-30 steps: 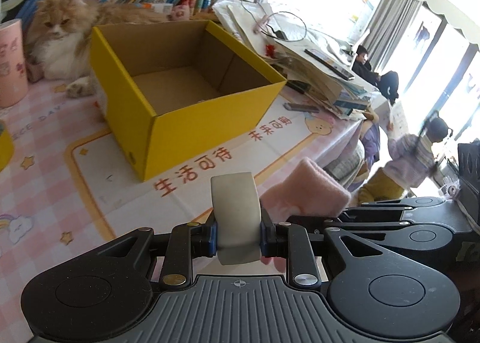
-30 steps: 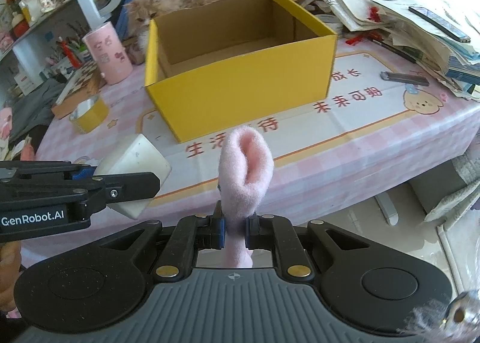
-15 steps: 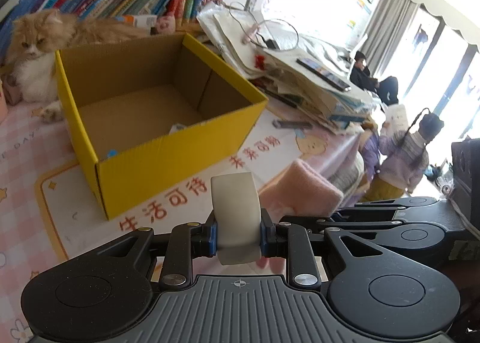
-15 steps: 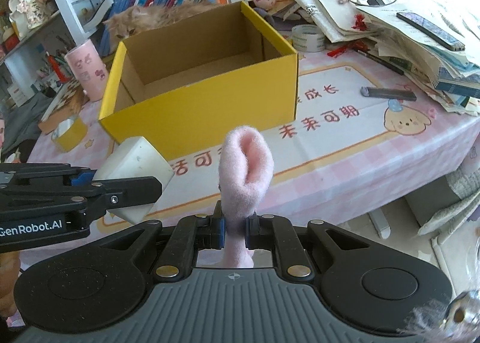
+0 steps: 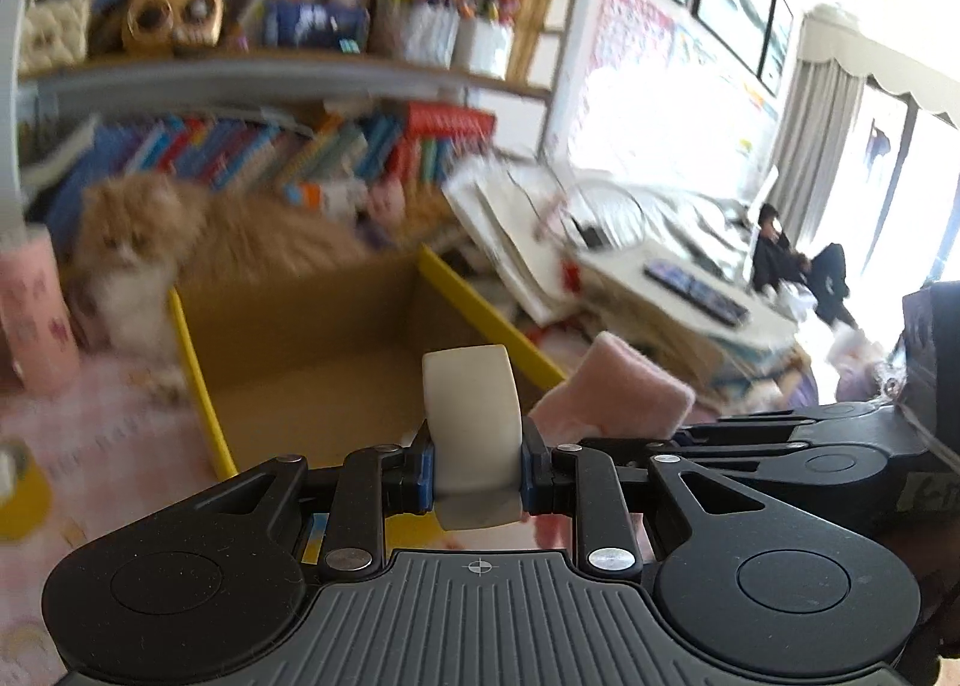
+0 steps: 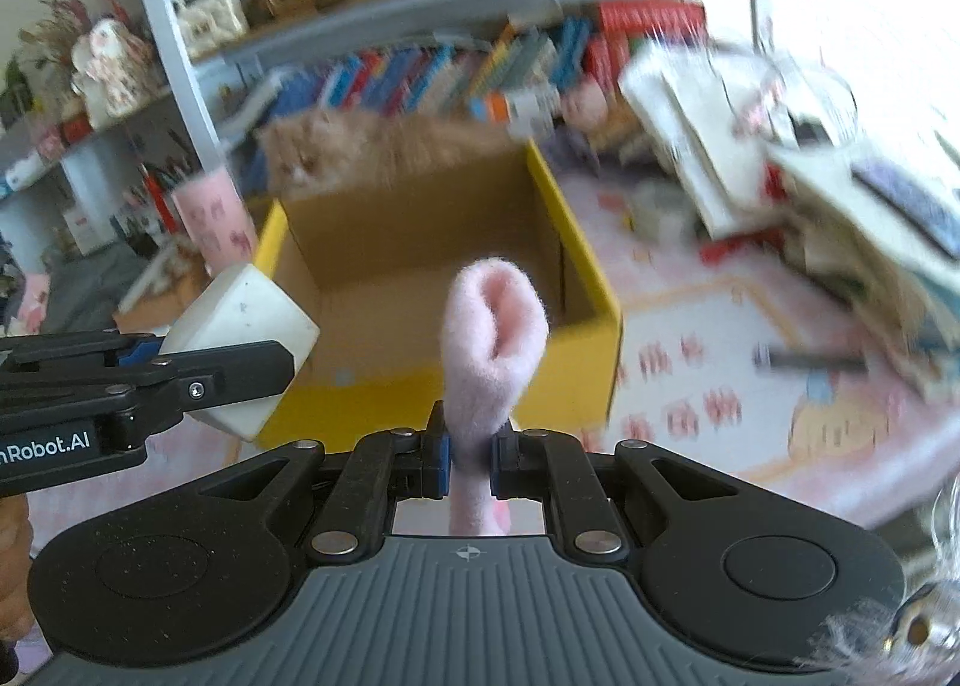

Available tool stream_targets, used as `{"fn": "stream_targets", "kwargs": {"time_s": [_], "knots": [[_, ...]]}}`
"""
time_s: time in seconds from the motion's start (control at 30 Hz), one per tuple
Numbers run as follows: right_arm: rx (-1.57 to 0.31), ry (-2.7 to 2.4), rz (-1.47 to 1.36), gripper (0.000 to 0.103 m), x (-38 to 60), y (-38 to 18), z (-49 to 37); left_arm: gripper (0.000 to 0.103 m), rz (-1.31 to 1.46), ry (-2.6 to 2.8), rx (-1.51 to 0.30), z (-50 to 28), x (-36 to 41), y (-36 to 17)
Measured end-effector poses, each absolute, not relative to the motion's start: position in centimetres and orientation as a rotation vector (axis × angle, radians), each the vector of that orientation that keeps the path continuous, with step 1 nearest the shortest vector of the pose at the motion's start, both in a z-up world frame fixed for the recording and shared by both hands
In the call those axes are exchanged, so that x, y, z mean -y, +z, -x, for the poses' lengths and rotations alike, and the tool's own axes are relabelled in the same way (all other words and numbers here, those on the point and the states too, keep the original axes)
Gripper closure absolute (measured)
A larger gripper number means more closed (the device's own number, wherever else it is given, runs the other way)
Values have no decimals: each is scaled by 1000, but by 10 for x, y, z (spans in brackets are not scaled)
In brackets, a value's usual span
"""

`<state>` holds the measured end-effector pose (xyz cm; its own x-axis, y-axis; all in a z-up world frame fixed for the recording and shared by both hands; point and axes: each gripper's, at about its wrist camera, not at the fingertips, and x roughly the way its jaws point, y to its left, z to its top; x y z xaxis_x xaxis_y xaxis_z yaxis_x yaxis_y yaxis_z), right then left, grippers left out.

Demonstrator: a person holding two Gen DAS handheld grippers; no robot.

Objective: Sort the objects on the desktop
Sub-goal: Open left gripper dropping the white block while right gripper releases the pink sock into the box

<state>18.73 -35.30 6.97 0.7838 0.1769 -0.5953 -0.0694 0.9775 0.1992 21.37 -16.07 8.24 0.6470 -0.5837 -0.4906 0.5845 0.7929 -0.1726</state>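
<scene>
Left gripper [image 5: 477, 473]: fingers pinching a white rounded block [image 5: 471, 428]. Right gripper [image 6: 471, 461]: fingers pinching a pink fuzzy folded cloth [image 6: 492, 338]. Both items are held near the open yellow cardboard box [image 6: 588, 266] on the bench, neither deposited. Remaining: release each inside; box floor largely bare.

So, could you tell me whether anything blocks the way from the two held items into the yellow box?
Nothing visible does: the white block and pink fuzzy piece face the yellow box, whose top is open; the cat sits behind it.
</scene>
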Motion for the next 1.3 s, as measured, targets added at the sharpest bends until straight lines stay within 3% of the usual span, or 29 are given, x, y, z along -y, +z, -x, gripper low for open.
{"fn": "stream_targets", "kwargs": {"time_s": [0.43, 1.1, 1.2, 1.3], "knots": [[-526, 274, -82, 93, 353, 98, -269, 79, -69, -485, -461, -267, 162, 89], [-725, 326, 21, 96, 329, 23, -340, 77, -190, -407, -671, -320, 193, 12], [-735, 325, 25, 96, 329, 20, -340, 73, -190, -409, -671, -319, 191, 12], [-729, 316, 15, 96, 331, 23, -339, 61, -174, -405, -615, -312, 188, 21]]}}
